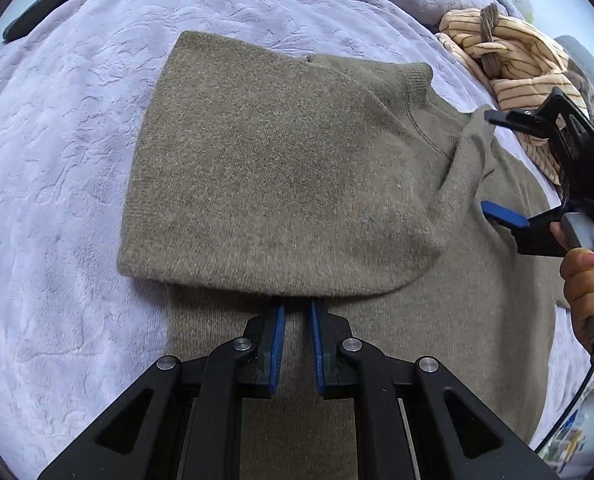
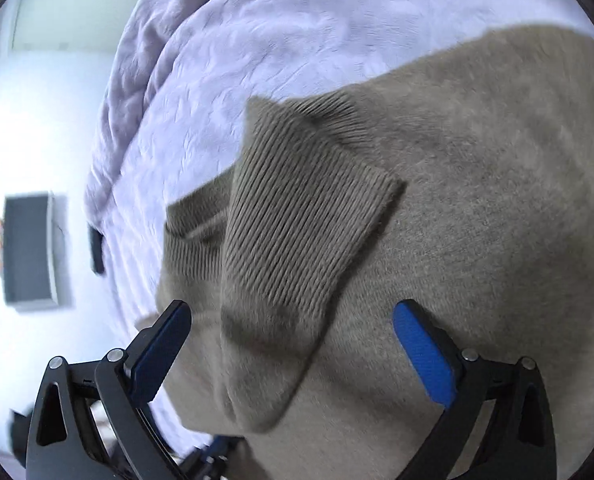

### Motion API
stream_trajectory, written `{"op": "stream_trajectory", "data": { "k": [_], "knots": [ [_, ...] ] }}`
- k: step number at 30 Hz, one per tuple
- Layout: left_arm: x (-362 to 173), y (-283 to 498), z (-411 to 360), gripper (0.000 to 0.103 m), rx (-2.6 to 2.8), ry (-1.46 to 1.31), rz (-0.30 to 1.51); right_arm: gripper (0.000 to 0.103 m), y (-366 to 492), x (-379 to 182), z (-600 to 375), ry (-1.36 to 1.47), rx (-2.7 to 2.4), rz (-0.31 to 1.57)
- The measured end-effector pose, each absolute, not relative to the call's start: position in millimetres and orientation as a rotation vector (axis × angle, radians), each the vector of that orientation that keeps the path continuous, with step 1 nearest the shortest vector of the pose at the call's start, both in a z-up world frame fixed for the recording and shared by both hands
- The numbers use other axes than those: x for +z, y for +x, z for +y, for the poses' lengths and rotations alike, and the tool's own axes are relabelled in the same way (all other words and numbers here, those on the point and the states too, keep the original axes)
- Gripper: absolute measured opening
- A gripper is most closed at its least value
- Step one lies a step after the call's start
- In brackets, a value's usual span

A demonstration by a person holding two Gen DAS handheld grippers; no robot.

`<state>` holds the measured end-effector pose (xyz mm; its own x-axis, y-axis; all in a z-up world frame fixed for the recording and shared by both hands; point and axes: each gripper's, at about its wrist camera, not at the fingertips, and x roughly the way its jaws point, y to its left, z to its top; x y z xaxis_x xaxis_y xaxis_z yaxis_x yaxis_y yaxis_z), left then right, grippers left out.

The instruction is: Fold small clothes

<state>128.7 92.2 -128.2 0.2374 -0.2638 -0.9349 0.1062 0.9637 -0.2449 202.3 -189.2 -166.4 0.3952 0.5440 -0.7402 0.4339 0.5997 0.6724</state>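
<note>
Sweater [image 1: 281,168] spread on the bed [image 1: 57,208], taupe knit on a lilac blanket, one side already folded over the body; ribbed cuff [image 2: 297,216] lying across the fold in the right wrist view.

Step in hand, judged from the layout: carrying the folded flap down and settling the sleeve. To do it well: lower the held edge flat, keep it parallel with the hem, let go only once the knit rests without a ridge. Bring the sleeve in straight so the cuff sits inside the outline, not hanging past it. Soft, fuzzy knit, likely to stretch or drag if pulled sideways, so lift rather than slide.

Left gripper [image 1: 297,312] pointing steeply down, fingers clenched on the flap's near edge, tips tucked under the fabric. Right gripper [image 2: 293,320] angled down over the sleeve, fingers released and spread wide, cuff lying between them, untouched as far as can be told. Hand [image 1: 585,276] wrapped round the right tool's handle at the edge of the left view. Striped garment [image 1: 509,40] waiting beyond the collar.
</note>
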Motion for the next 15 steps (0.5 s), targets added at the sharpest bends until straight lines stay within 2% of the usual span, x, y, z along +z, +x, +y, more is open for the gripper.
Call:
{"op": "stream_trajectory", "data": {
  "k": [1, 2, 3, 4, 5, 12, 15],
  "knots": [
    [-129.0, 130.5, 92.3, 0.013, -0.256, -0.146, 1.307, 0.097, 203.2, -167.9, -190.6, 1.031, 0.101, 1.199],
    [-128.2, 132.3, 91.8, 0.013, -0.26, -0.15, 1.307, 0.074, 203.9, -167.9, -193.7, 1.087, 0.142, 1.168],
    [-127.4, 133.1, 90.5, 0.013, -0.264, -0.151, 1.305, 0.04, 205.9, -167.6, -195.5, 1.136, 0.192, 1.146],
    [-127.3, 132.3, 90.3, 0.013, -0.267, -0.151, 1.304, 0.027, 207.8, -168.0, -195.1, 1.163, 0.225, 1.145],
    [-126.5, 133.4, 87.4, 0.013, -0.268, -0.15, 1.302, 0.007, 210.2, -166.1, -195.2, 1.176, 0.261, 1.139],
    [-130.0, 134.5, 85.5, 0.013, -0.227, -0.169, 1.283, 0.005, 183.2, -121.8, -225.6, 1.095, 0.279, 1.034],
    [-133.1, 130.7, 84.4, 0.013, -0.222, -0.149, 1.281, 0.011, 174.5, -128.8, -237.0, 1.006, 0.236, 1.117]
  ]
}}
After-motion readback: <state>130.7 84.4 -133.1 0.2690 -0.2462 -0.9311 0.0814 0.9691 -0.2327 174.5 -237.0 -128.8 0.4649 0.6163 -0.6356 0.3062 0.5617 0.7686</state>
